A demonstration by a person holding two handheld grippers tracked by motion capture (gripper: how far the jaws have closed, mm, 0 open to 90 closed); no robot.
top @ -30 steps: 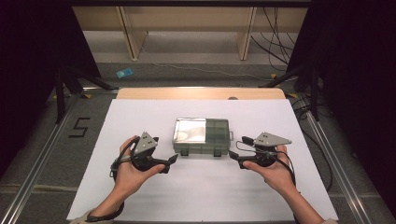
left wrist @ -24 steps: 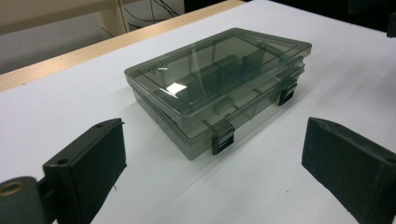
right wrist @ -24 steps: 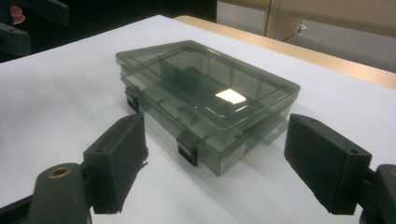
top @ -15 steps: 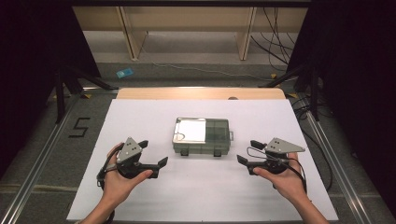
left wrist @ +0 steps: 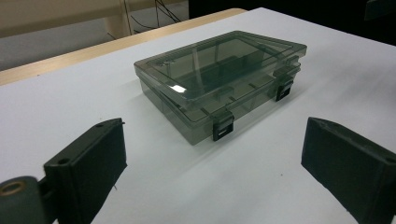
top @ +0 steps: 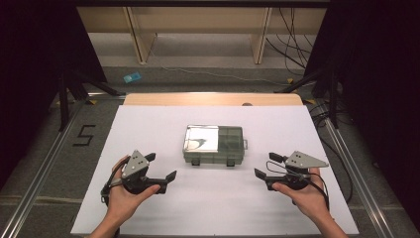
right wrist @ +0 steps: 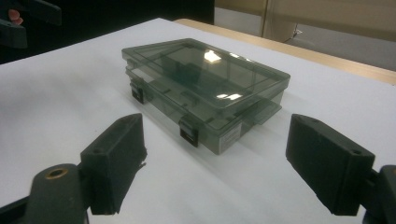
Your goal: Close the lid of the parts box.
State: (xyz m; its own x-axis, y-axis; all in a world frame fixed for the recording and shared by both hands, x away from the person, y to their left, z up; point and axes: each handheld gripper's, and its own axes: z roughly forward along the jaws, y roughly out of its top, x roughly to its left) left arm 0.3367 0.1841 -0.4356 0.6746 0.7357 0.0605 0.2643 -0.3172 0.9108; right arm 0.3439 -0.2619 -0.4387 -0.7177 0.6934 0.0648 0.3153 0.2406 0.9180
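A smoky clear plastic compartment box (top: 214,145) lies shut in the middle of the white table (top: 277,124), its two black latches (top: 195,161) facing the person. My left gripper (top: 161,167) is held in a hand at the box's near left, open and empty, jaws aimed at the box. My right gripper (top: 266,165) mirrors it at the near right, also open and empty. In the left gripper view the box (left wrist: 219,79) sits beyond the wide-apart black fingers (left wrist: 88,163). The right gripper view shows the box (right wrist: 205,88) between its spread fingers (right wrist: 327,158), not touching.
A wooden strip (top: 213,99) borders the table's far edge. On the floor beyond lie a blue item (top: 131,78), cables (top: 292,39) and shelf legs (top: 138,44). A "5" mark (top: 84,135) sits on the floor at left. Metal rails run along both table sides.
Both grippers have drawn back from beside the box toward the table's near edge and slightly outward. The box has not moved.
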